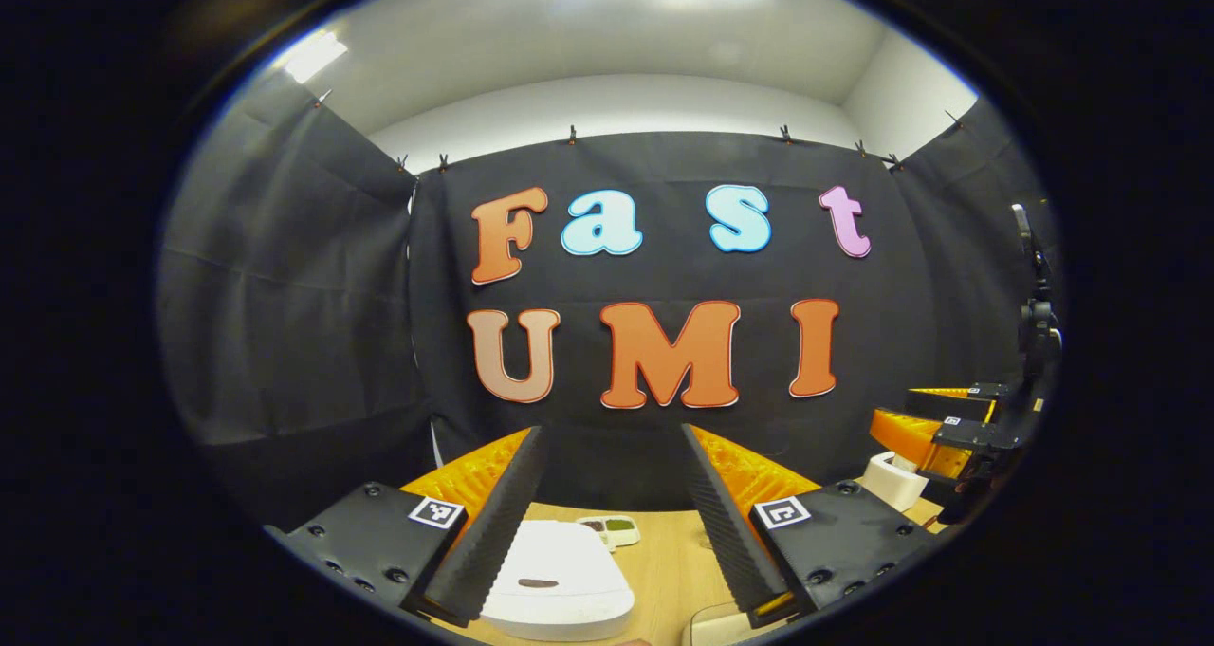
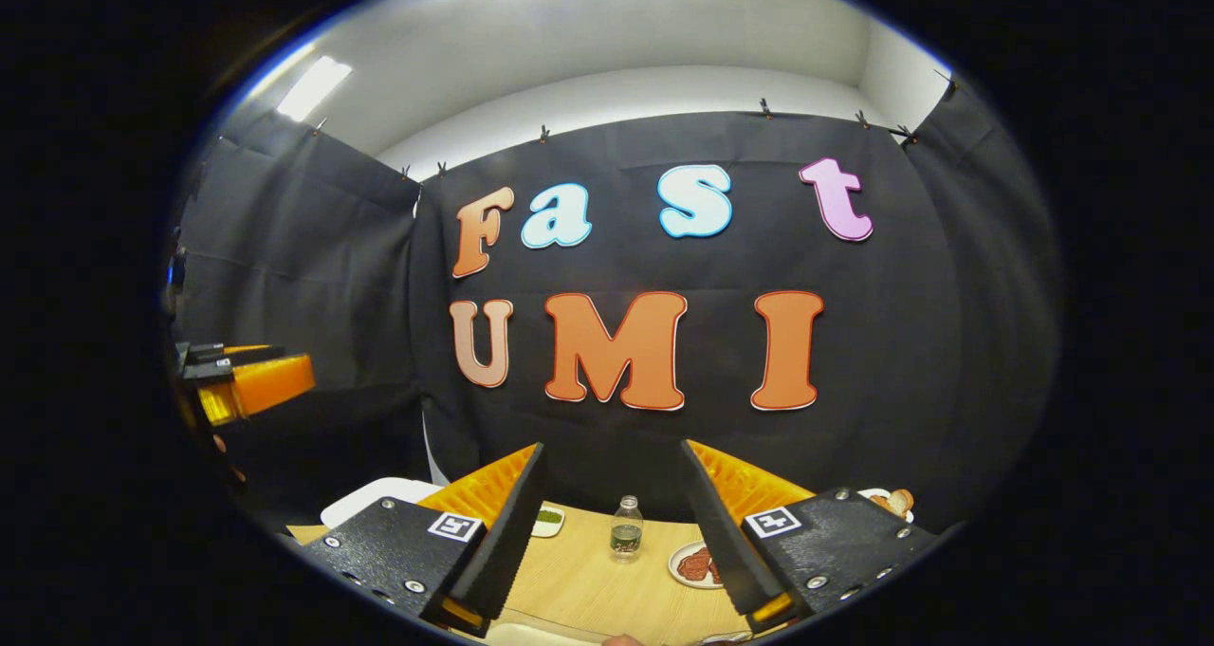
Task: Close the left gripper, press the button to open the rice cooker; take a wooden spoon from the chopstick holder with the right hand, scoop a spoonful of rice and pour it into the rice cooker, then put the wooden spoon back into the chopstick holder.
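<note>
A: Left gripper (image 1: 612,523) first. State?
B: Fingers spread wide, nothing between them. It hangs above the wooden table (image 1: 664,561), pointing at the black cloth wall (image 1: 285,295).

A: What sits under it?
B: White rice cooker (image 1: 558,580), lid down, low in the left gripper view, just right of the left finger. Behind it lies a small white dish with dark and green stuff (image 1: 610,529), too small to tell more. A pale object (image 1: 707,627) pokes in at the bottom edge; can't identify it.

A: Right gripper (image 2: 612,523)?
B: Also wide apart, holding nothing, above the same table. In the left gripper view it shows far right, off beside a white container (image 1: 893,480) that stands on the table; contents not readable.

A: Between the right fingers?
B: A small clear bottle (image 2: 624,528) stands upright, well back on the table. Right of it is a plate with reddish-brown food (image 2: 697,564), partly behind the right finger. Another plate with brownish pieces (image 2: 892,502) sits farther right, near the wall.

A: Left side of that view?
B: A white corner, likely the rice cooker, behind the left finger. A little dish with green inside is just right of that finger. The left gripper shows at the far left edge, raised.

A: Spoon, chopstick holder?
B: Can't make them out.
</note>
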The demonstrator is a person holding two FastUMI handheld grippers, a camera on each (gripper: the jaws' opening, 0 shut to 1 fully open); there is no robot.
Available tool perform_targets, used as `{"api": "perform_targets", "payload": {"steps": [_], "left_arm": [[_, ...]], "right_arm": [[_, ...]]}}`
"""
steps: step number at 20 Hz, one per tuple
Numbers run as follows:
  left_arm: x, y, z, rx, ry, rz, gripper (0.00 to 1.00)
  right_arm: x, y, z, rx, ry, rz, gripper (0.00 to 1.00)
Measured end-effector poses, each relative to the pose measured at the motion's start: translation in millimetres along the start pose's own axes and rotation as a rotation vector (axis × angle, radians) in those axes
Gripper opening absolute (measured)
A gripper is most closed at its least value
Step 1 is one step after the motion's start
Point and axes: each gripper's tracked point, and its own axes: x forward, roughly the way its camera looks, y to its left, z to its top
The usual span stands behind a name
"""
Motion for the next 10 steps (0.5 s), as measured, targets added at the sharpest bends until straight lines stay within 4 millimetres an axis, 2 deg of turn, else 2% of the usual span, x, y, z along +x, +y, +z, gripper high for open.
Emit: {"api": "perform_targets", "payload": {"steps": [1,2,6,8,10], "left_arm": [[-1,-3,-1,0.003,0.001,-0.005,0.94],[-1,-4,-2,0.01,0.004,0.002,0.95],[-3,-12,-5,0.014,0.008,0.0,0.96],[-3,-10,-5,0.01,0.007,-0.001,0.99],[-6,-9,-5,0.007,0.008,0.003,0.97]], "right_arm": [[0,-1,2,-0.006,-0.005,-0.002,0.92],[-2,-2,4,-0.015,-0.009,-0.006,0.87],[-4,-7,10,-0.03,-0.027,-0.021,0.88],[-3,-6,14,-0.029,-0.033,-0.026,0.89],[-4,-5,14,-0.027,-0.033,-0.025,0.89]]}}
